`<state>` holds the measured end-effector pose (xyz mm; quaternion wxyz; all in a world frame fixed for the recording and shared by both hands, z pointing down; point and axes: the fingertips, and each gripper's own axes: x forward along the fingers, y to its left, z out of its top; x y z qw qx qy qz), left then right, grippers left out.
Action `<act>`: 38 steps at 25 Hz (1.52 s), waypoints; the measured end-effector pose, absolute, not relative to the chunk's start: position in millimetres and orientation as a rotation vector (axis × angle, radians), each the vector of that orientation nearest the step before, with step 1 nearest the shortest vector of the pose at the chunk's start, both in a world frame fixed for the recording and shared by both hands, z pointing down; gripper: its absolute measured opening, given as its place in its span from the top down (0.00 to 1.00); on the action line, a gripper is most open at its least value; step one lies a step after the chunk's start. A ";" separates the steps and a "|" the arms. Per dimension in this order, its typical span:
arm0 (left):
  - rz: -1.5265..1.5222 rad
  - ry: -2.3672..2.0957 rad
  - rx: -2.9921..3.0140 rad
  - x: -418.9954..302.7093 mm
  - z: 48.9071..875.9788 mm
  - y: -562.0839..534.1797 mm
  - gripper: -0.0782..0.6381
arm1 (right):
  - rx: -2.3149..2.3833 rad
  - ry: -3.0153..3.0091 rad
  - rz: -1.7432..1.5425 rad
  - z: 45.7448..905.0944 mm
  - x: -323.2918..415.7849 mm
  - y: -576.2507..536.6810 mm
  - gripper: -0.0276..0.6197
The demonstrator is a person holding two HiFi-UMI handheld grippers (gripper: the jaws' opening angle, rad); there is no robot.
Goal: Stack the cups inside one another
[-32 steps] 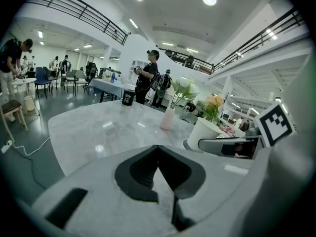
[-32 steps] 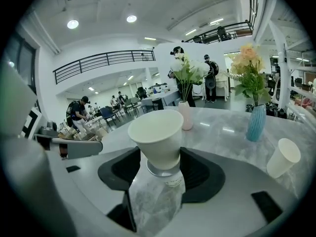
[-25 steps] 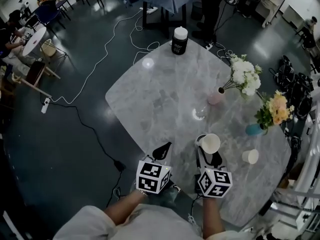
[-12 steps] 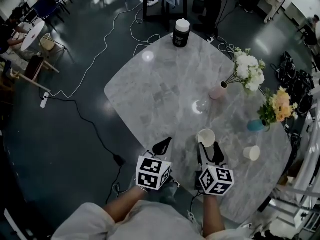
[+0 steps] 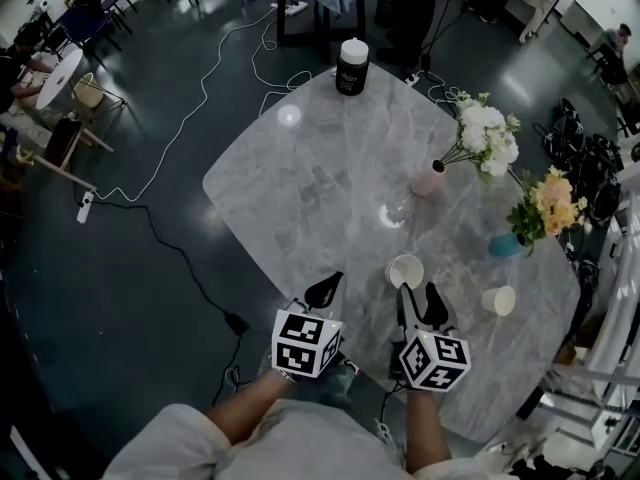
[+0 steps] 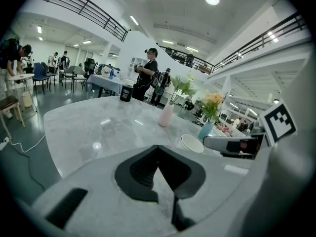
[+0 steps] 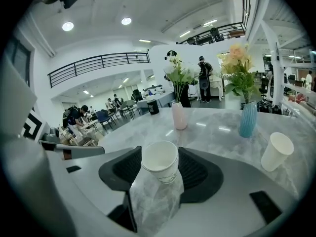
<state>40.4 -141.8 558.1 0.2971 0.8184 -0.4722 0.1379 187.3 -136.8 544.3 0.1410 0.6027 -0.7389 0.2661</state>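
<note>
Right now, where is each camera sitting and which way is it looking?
Head view: on the person's head, looking steeply down at the marble table; shows both forearms, the left gripper and the right gripper.
Left gripper view: rides the left gripper, looking across the table toward the pink vase; its own shut jaws show.
Right gripper view: rides the right gripper, looking toward the blue vase; its jaws grip a paper cup.
Shared: both gripper views show the pink vase.
</note>
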 end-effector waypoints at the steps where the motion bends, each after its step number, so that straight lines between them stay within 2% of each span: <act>1: 0.366 -1.255 2.178 40.7 557.2 -141.2 0.89 | 1.747 -2.140 0.764 541.9 188.5 -135.9 0.60; 4: 0.362 -1.255 2.184 41.8 554.8 -139.8 0.89 | 1.779 -2.142 0.749 535.6 194.5 -133.7 0.61; 8: 0.356 -1.253 2.198 44.2 550.0 -137.9 0.89 | 1.837 -2.119 0.708 526.1 204.7 -129.2 0.75; 16: 0.296 -1.228 2.210 51.3 529.8 -127.8 0.89 | 1.943 -2.091 0.667 503.4 223.0 -109.2 0.91; 38: 0.331 -1.140 2.423 104.4 478.0 -86.5 0.89 | 2.178 -2.046 0.682 475.1 276.7 -30.2 0.94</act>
